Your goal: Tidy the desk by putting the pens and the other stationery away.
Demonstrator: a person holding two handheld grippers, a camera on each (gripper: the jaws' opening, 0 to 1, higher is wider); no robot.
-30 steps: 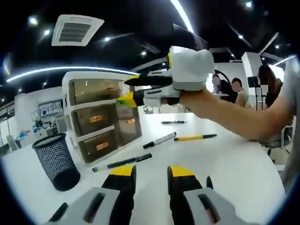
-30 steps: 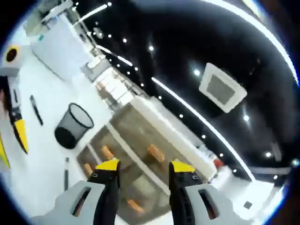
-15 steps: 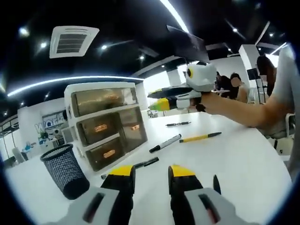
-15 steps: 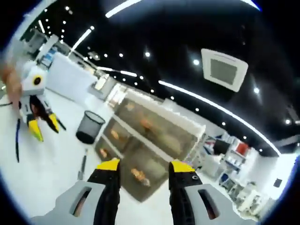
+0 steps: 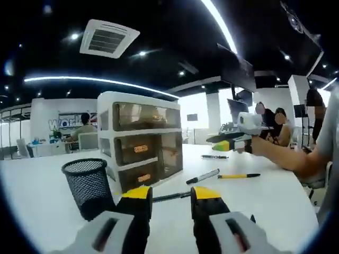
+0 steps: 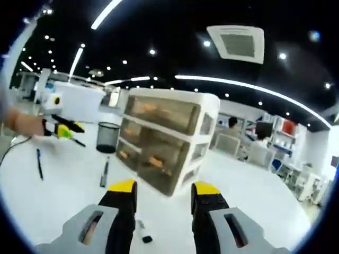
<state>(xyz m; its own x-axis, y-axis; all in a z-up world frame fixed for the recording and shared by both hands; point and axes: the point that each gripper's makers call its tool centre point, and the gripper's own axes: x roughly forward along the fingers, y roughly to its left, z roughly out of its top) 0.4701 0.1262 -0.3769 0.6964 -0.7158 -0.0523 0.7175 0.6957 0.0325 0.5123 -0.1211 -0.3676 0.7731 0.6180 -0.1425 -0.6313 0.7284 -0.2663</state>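
Since a second ago, pulled back from the drawer unit (image 5: 142, 144): in the left gripper view the right gripper (image 5: 225, 142) now reads small, out beyond the right jaw, no longer looming above the drawers. Levelled too: in the right gripper view the drawer unit (image 6: 164, 138) stands upright ahead of both jaws instead of tilted.

Faint lettering on the far wall beyond the left jaw, too blurred to read. Orange drawer labels glowing, wording illegible.

Left gripper (image 5: 166, 194) with yellow-tipped jaws apart, nothing between them. Right gripper (image 6: 165, 188) likewise parted and holding nothing.

Ahead of the left jaw, mesh pen cup (image 5: 88, 185) on the white desk (image 5: 275, 196), just beside the drawers. Black marker (image 5: 170, 197) partly hidden behind the jaw tips. Further out past the right jaw: grey marker (image 5: 202, 176), yellow pen (image 5: 238, 175), dark pen (image 5: 214, 156), all lying flat and apart.

In the right gripper view, left gripper (image 6: 64, 130) far off to the left with the mesh pen cup (image 6: 107, 137) beside it; marker (image 6: 104, 173) and pen (image 6: 39, 163) flat on the desk; small dark bit (image 6: 146, 239) between the jaws, unidentifiable.
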